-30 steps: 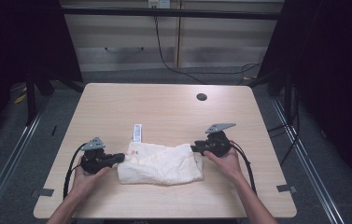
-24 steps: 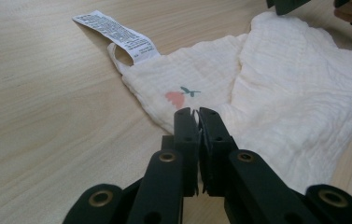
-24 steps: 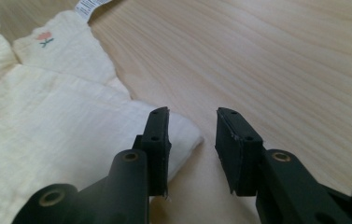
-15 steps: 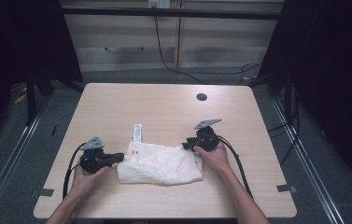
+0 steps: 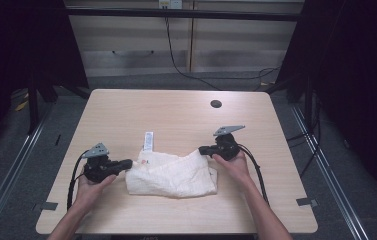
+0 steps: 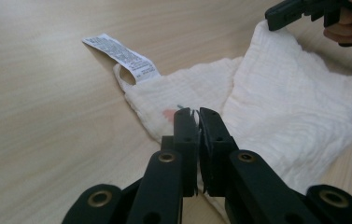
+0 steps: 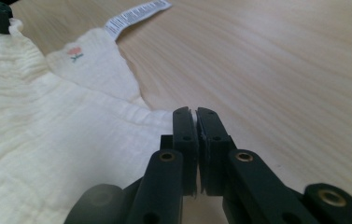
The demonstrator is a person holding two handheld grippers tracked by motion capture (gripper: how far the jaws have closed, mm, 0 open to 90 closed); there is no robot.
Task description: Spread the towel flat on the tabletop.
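Evidently a fold is in hand: the white muslin cloth [image 5: 171, 174] lies rumpled near the front edge of the wooden table [image 5: 176, 110], its care label [image 5: 148, 140] trailing away from the person. The left gripper [image 5: 129, 163] is clamped on the cloth's left corner, pinning that end, while the right gripper [image 5: 203, 149] – its jaws having just been closing – pinches the far right corner, likely to draw it across.
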